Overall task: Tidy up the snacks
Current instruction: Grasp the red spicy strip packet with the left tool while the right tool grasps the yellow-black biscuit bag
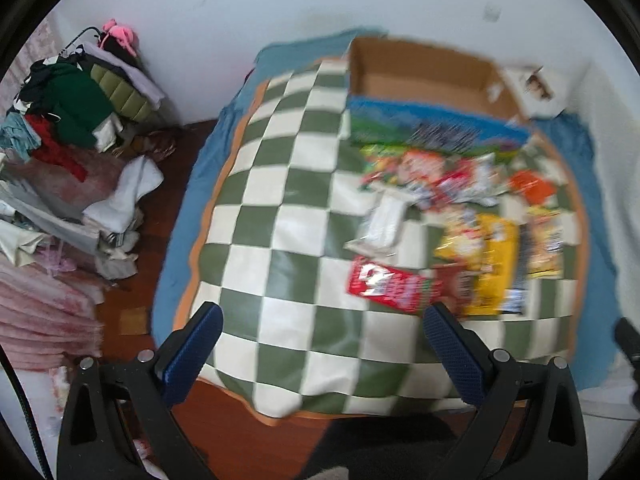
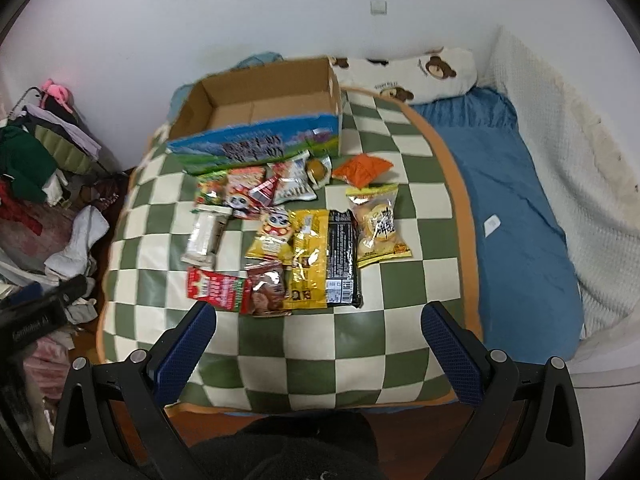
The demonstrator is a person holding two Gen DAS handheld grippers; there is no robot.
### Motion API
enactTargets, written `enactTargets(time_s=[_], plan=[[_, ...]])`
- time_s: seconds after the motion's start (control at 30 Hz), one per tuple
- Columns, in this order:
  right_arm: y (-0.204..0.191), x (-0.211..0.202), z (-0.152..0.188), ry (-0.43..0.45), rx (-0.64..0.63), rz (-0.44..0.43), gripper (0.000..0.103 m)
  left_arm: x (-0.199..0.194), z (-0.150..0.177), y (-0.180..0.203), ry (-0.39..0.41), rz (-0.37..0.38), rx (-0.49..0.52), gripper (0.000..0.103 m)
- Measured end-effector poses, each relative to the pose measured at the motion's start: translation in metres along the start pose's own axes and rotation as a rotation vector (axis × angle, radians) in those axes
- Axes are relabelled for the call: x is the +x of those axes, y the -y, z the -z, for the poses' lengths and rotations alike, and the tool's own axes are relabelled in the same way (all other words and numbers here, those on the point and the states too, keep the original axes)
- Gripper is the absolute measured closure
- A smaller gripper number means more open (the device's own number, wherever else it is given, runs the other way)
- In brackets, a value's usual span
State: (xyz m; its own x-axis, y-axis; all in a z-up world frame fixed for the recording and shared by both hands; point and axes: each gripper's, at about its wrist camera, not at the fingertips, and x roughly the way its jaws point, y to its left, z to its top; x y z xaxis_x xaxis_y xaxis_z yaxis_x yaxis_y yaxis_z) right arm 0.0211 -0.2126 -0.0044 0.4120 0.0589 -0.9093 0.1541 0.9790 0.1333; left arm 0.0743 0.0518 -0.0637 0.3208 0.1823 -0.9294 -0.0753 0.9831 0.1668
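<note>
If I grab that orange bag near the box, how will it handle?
The orange bag looks puffed and creased, so it probably squashes and flops rather than staying stiff. Its film looks smooth, so it may slip between the right gripper's pads. It seems light for its size, and lying on the soft checkered blanket, a push would likely slide it.

From my right wrist view, an open cardboard box point(image 2: 256, 116) with a blue printed front sits at 12 o'clock, empty inside. Snack packets point(image 2: 280, 236) lie flat in a loose cluster just before it: a red packet point(image 2: 216, 289) at 7 o'clock, a yellow bag point(image 2: 310, 258) and black packet point(image 2: 342, 258) touching side by side at centre, an orange pouch point(image 2: 362, 170) at 1 o'clock.
</note>
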Motion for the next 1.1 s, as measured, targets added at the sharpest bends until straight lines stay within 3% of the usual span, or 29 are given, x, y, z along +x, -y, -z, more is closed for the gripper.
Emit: enactTargets(time_s=[0.13, 0.37, 0.53, 0.67, 0.8, 0.93, 1.0, 1.1], plan=[[0.012, 0.064, -0.01, -0.069, 0.035, -0.003, 0.0, 0.058, -0.019, 0.002, -0.103, 0.004, 0.017, 0.0], [0.045, 0.164, -0.033, -0.155, 0.115, 0.025, 0.0, 0.131, -0.046, 0.046, -0.178, 0.003, 0.122, 0.0], [0.048, 0.234, -0.046, -0.242, 0.146, -0.015, 0.001, 0.167, -0.047, 0.082, -0.237, 0.001, 0.178, 0.0], [0.03, 0.276, -0.048, -0.303, 0.123, -0.046, 0.001, 0.199, -0.034, 0.088, -0.343, 0.01, 0.164, 0.0], [0.008, 0.304, -0.046, -0.336, 0.065, -0.004, 0.001, 0.228, -0.018, 0.061, -0.489, 0.093, -0.025, 0.0], [0.001, 0.317, -0.038, -0.357, 0.045, 0.034, 0.009, 0.262, -0.006, 0.026, -0.624, 0.3, -0.389, 0.002], [0.0, 0.32, -0.034, -0.356, 0.031, 0.048, 0.013, 0.277, -0.002, 0.017, -0.653, 0.388, -0.553, 0.004], [0.0, 0.32, -0.025, -0.367, 0.017, 0.05, 0.015, 0.292, -0.003, 0.014, -0.654, 0.414, -0.667, 0.004]])
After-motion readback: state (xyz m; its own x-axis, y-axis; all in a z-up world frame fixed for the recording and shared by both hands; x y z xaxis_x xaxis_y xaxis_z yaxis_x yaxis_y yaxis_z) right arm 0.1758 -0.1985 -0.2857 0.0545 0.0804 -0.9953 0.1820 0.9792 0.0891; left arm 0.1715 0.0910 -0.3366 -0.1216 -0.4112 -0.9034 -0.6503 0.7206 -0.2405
